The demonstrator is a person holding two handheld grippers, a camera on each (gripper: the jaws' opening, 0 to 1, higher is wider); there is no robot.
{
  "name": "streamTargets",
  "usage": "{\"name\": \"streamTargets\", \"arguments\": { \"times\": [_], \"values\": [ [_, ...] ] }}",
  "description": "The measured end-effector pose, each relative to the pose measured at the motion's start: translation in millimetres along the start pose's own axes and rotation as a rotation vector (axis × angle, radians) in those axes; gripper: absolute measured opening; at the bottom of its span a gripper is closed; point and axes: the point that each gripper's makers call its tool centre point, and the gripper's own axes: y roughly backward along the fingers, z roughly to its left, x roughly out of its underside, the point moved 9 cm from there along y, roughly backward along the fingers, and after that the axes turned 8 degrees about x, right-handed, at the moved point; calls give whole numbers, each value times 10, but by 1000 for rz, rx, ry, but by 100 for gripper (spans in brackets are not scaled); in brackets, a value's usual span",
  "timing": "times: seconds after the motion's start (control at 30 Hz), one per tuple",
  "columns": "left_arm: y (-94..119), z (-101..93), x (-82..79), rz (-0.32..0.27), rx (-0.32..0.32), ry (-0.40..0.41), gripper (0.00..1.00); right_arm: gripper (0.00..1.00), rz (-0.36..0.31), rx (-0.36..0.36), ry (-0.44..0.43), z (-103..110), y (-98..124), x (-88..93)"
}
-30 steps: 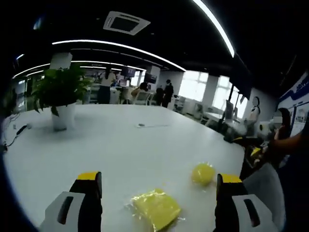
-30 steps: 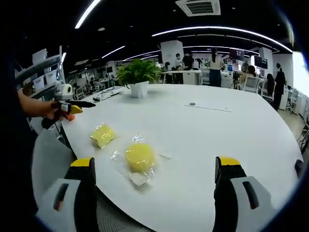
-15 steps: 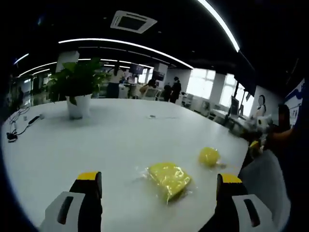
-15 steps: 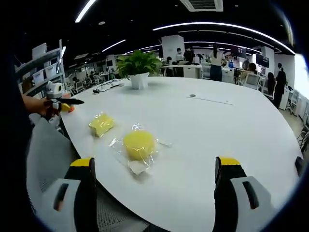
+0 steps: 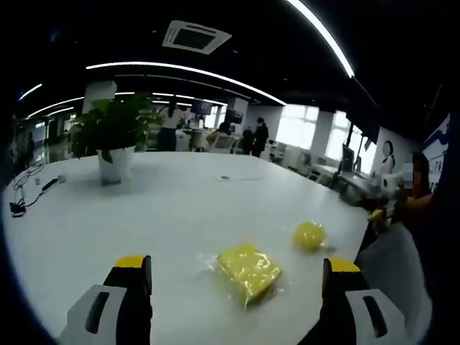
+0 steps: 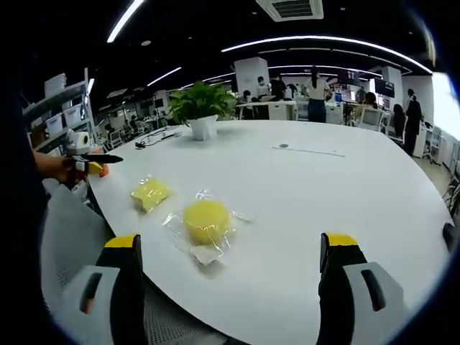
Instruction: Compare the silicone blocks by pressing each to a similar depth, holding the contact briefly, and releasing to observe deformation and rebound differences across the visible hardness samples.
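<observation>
**A:** Silicone blocks first: where do the claws stand to them?

**B:** The left claw [image 5: 233, 305] has its jaws wide apart, holding nothing, and hangs above the white surface [image 5: 144, 208]. The square yellow block [image 5: 248, 269] lies between its jaws' lines, a little ahead of the tips and clear of them. The right claw [image 6: 233, 302] is likewise spread and empty, with the round yellow block [image 6: 206, 221] ahead of it, nearer its left jaw.

**A:** And beyond those?

**B:** Taking the square block as the mark: the round one sits near it, apart, on the side toward the surface's edge. Both look wrapped in clear film. A potted plant [image 5: 113, 140] stands well beyond the square block, far across the surface. In the right gripper view the left claw shows small, past the square block, in the person's hand [image 6: 54, 167].

**A:** So nothing is pressed yet?

**B:** I judge not; neither claw touches a block. This looks like the approach.

**A:** How to press well, then?

**B:** Come down on the middle of the block with one jaw tip, square to its top, so it sinks straight and doesn't skid. The film may be slippery, and these blocks lie loose, so a slanted push could shove the block sideways. Go slowly to a chosen depth, hold, lift cleanly, and watch the dent recover. Then use the same tip, angle and depth on the other sample; otherwise the comparison tells little.
</observation>
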Motion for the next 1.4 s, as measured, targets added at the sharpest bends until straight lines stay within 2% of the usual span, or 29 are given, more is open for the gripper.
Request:
{"name": "streamTargets", "arguments": {
  "times": [0.27, 0.53, 1.2, 1.4],
  "values": [
    [-11, -27, 64, 5, -1, -3, 100, 96, 5, -9, 15, 22, -17, 4],
    [-28, -57, 34, -14, 4, -1, 100, 96, 19, -2, 4, 6, 10, 51],
    [-80, -88, -49, -16, 23, -14, 100, 96, 15, 18, -3, 13, 108, -24],
    [-85, -31, -26, -30, 11, -16, 100, 96, 17, 17, 8, -24, 102, -43]
  ]
}}
